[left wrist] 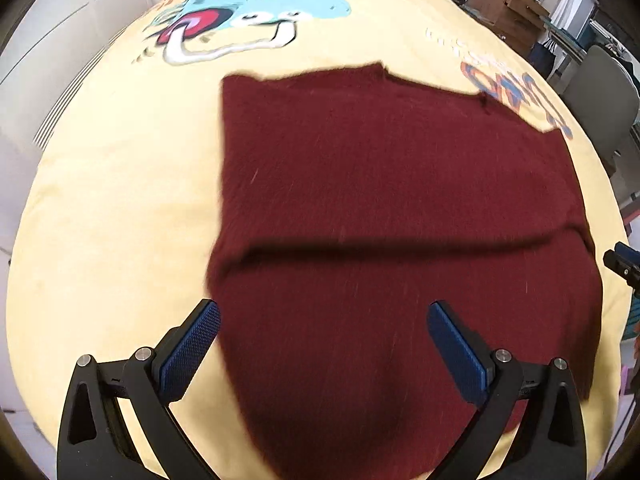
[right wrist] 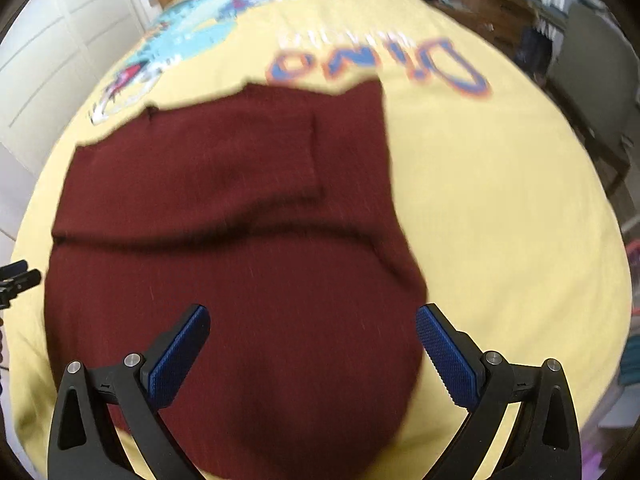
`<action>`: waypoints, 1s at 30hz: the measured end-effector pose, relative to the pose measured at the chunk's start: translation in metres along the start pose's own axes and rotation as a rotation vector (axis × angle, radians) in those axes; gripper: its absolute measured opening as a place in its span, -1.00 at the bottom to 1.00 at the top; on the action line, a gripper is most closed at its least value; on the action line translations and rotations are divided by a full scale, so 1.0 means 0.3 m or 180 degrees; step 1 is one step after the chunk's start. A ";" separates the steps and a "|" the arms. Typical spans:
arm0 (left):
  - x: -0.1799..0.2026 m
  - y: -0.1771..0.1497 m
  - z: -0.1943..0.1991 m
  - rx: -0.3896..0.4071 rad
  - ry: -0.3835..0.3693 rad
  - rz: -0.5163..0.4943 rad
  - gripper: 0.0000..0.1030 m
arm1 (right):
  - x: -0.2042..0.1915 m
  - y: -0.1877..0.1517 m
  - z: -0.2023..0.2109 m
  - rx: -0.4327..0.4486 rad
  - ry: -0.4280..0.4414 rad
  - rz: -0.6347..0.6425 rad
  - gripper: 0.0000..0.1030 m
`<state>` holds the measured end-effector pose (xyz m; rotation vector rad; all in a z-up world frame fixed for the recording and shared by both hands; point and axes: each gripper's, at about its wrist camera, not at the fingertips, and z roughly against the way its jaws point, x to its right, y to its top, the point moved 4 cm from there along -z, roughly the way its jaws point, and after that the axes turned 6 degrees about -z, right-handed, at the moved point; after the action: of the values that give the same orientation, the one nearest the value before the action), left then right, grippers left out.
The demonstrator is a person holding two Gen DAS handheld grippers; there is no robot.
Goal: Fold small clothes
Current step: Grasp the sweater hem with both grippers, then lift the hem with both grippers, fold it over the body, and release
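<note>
A dark red knitted garment (left wrist: 380,208) lies flat on a yellow cartoon-print sheet (left wrist: 120,184), with a fold crease running across its width. It also shows in the right wrist view (right wrist: 224,216), where a sleeve lies folded over the body. My left gripper (left wrist: 323,320) is open and empty above the garment's near left part. My right gripper (right wrist: 313,324) is open and empty above its near right part. The right gripper's tip shows at the right edge of the left wrist view (left wrist: 624,264), and the left gripper's tip at the left edge of the right wrist view (right wrist: 18,276).
The yellow sheet (right wrist: 500,208) covers a wide bed-like surface with a blue dinosaur print (left wrist: 256,4) and "Dino" lettering (right wrist: 380,64) at the far side. White cabinets (left wrist: 60,28) stand to the left. Cardboard boxes (left wrist: 508,4) and a grey chair (left wrist: 600,92) stand to the right.
</note>
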<state>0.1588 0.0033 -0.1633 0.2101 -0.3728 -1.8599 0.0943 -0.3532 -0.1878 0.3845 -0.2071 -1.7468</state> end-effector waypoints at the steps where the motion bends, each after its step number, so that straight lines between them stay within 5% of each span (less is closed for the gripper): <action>1: -0.006 -0.028 0.006 -0.0025 -0.0015 0.0019 0.98 | 0.016 -0.043 -0.004 -0.0070 -0.0039 -0.0028 0.99; 11: -0.019 -0.385 -0.051 -0.0520 0.0061 0.0253 0.98 | 0.057 -0.272 -0.058 -0.0459 -0.0101 -0.0217 0.99; 20: 0.079 -0.478 -0.130 -0.0760 -0.0058 0.0076 0.95 | 0.015 -0.341 -0.110 -0.0746 -0.0107 -0.0060 0.97; 22: 0.101 -0.480 -0.133 -0.0781 -0.0122 0.0023 0.75 | 0.010 -0.354 -0.113 -0.0815 -0.0094 -0.0044 0.81; 25: 0.120 -0.480 -0.125 -0.0756 -0.0157 -0.0018 0.35 | 0.011 -0.367 -0.116 -0.0902 -0.0005 -0.0077 0.15; 27: 0.147 -0.485 -0.108 -0.0712 -0.0200 -0.0033 -0.10 | 0.012 -0.373 -0.112 -0.0973 0.0168 -0.0117 -0.30; 30: 0.175 -0.499 -0.083 -0.0683 -0.0353 -0.0025 -0.77 | 0.013 -0.366 -0.093 -0.0992 0.0374 -0.0178 -0.68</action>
<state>0.0172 -0.0083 -0.2380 -0.0376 -0.2455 -1.9084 0.0036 -0.3318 -0.2523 0.2654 0.1608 -1.7705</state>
